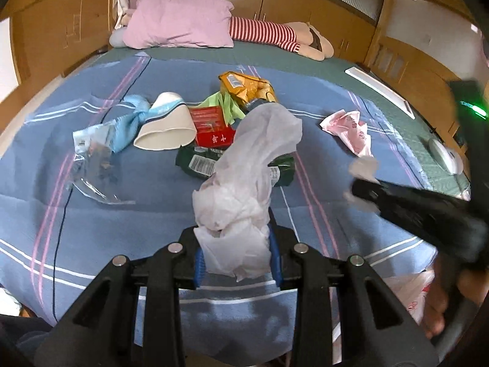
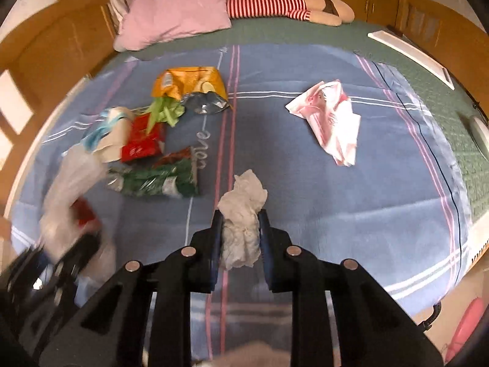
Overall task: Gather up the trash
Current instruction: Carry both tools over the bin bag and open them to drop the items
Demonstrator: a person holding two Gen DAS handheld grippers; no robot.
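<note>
Left claw [image 1: 237, 260] clamped on white tissue [image 1: 244, 183], right claw [image 2: 241, 238] on crumpled tissue [image 2: 243, 211], lifted clear of bed [image 2: 336, 214] for bagging.

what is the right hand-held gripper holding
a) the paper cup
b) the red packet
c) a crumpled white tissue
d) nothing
c: the right hand-held gripper is shut on a crumpled white tissue between its pads, above the blue blanket.

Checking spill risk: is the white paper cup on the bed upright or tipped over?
Tipped over. The paper cup lies on its side on the blanket, its open mouth facing the camera.
</note>
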